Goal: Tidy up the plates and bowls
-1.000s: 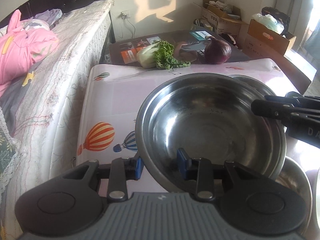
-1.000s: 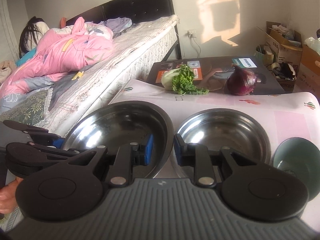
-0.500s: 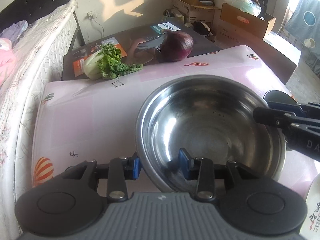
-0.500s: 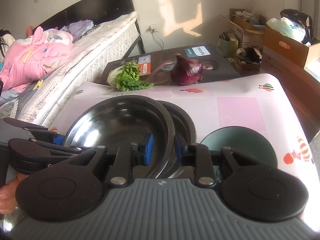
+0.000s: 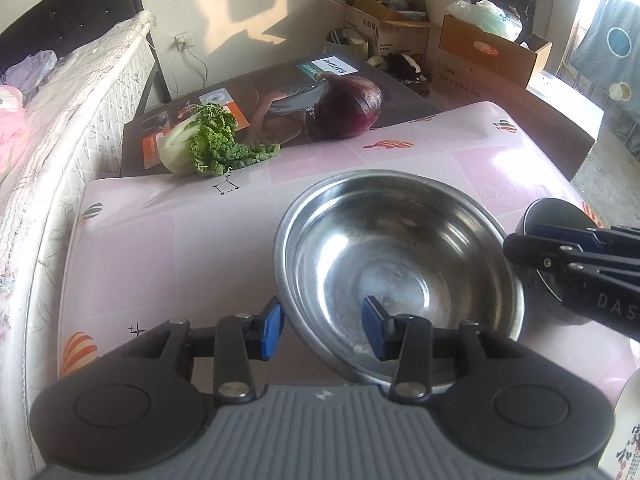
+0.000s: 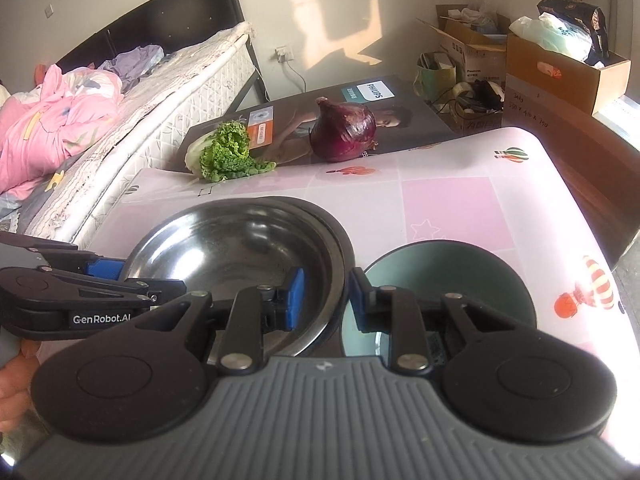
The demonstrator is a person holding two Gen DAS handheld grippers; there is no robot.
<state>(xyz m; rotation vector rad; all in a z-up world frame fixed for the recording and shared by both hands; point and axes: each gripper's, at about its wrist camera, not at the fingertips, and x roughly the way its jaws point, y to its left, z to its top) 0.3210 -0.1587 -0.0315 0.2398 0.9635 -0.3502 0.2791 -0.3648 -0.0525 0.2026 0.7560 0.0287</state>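
A large steel bowl (image 5: 400, 252) (image 6: 240, 248) sits nested in a smaller steel bowl whose dark rim (image 6: 340, 236) shows behind it. My left gripper (image 5: 323, 332) straddles the near rim. Its jaws are opening: one pad is outside, the other inside the bowl, away from the wall. Seen from the right wrist, the left gripper (image 6: 116, 276) reaches the bowl's left edge. My right gripper (image 6: 326, 300) (image 5: 516, 244) is shut on the bowl's right rim. A dark green bowl (image 6: 440, 280) (image 5: 556, 216) stands just right of it.
The table (image 5: 160, 240) has a pink balloon-print cloth. At its back edge lie a leafy cabbage (image 5: 200, 144) and a red onion (image 5: 350, 108) on a flat printed box (image 5: 260, 92). A bed (image 5: 60, 120) runs along the left. Cardboard boxes (image 5: 492, 52) stand behind. A white dish (image 5: 628, 420) peeks in front right.
Both grippers carried the large steel bowl to the right and lowered it into the smaller steel bowl. The left jaws have widened off the rim; the right grip looks the same.
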